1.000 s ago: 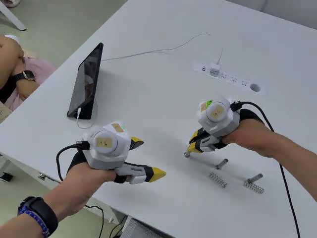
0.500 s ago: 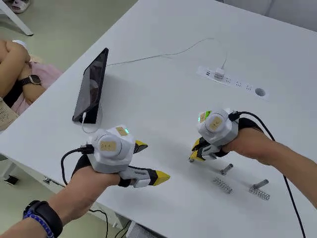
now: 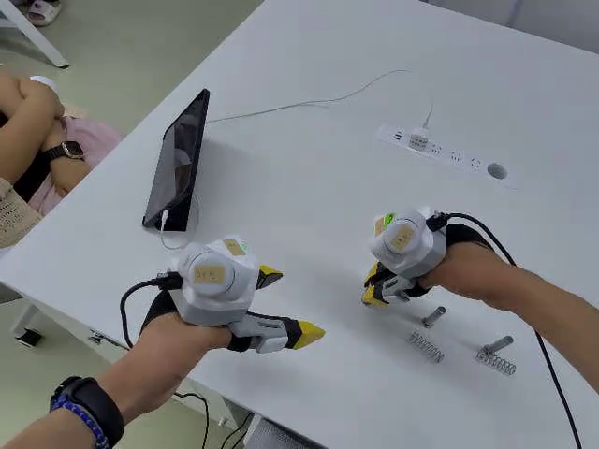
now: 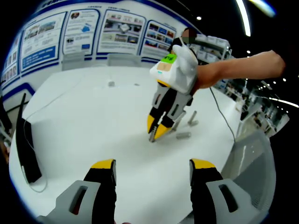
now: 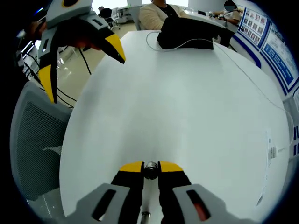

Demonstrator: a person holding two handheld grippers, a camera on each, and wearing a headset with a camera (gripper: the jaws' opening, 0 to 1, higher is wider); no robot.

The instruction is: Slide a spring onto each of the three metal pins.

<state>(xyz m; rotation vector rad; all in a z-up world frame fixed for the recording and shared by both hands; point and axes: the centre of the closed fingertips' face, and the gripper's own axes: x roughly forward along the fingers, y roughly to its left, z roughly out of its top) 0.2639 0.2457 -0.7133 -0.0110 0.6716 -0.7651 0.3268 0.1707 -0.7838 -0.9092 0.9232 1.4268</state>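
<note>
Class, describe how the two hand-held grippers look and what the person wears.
Left hand-held gripper and right hand-held gripper: rounded light-grey shells, tan stickers, yellow-tipped black jaws, black cables. Green light on the right. Black and blue wristbands on the left arm.

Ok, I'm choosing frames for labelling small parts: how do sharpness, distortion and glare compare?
Head view: sharp, evenly lit, soft shadows; the coiled metal spring is small but readable. Left gripper view: fisheye curving the white table, ceiling lights streak top right. Right gripper view: same curvature, the short metal pin between the right gripper's yellow tips is crisp.

Open tabletop (image 3: 309, 210) between tablet (image 3: 178, 164) and pins (image 3: 433, 316)
</note>
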